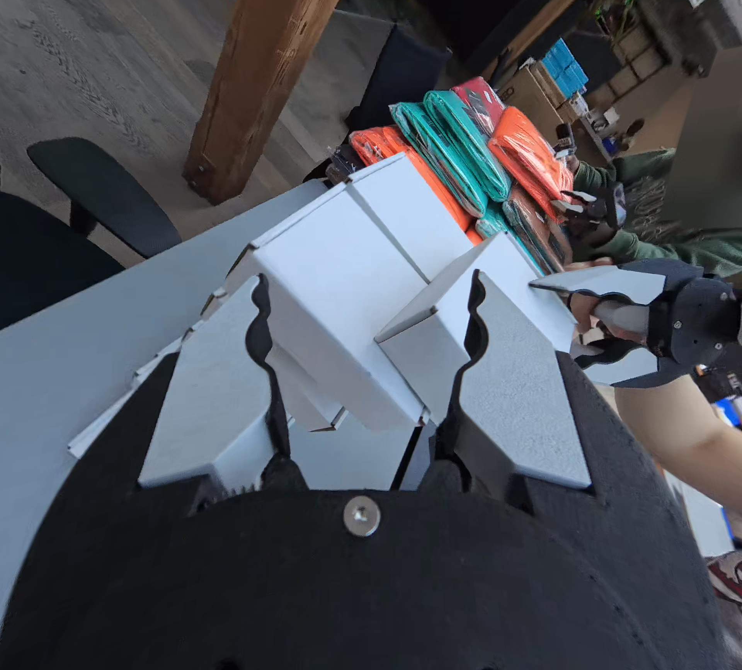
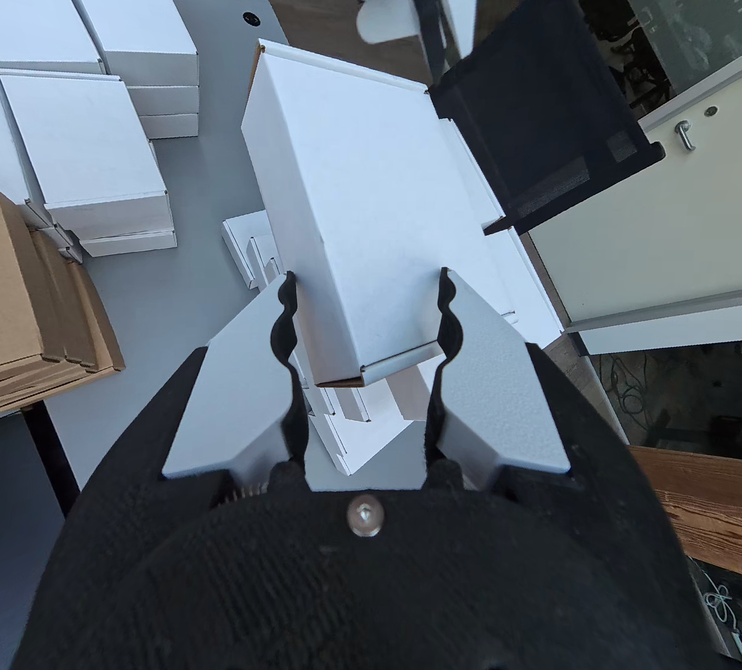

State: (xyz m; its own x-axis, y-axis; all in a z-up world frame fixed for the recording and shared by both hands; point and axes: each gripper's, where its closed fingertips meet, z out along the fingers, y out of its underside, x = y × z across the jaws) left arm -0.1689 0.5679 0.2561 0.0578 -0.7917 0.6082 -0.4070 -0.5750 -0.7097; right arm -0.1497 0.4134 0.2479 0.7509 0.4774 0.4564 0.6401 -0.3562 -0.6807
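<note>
Two grippers bracket one white folded cardboard mailer box (image 2: pixel 361 209) over the grey table (image 2: pixel 192 309). I read my right gripper (image 2: pixel 367 277) as wide open, box end between its fingers; left gripper (image 1: pixel 369 281) open too, box ahead. Stacked white boxes (image 2: pixel 100 153) lie left of the right gripper.

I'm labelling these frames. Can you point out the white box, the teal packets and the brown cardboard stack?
white box (image 2: pixel 361 189): right wrist view, its broad top face.
teal packets (image 1: pixel 461 141): left wrist view, middle of one packet.
brown cardboard stack (image 2: pixel 44 313): right wrist view, top sheet.
</note>
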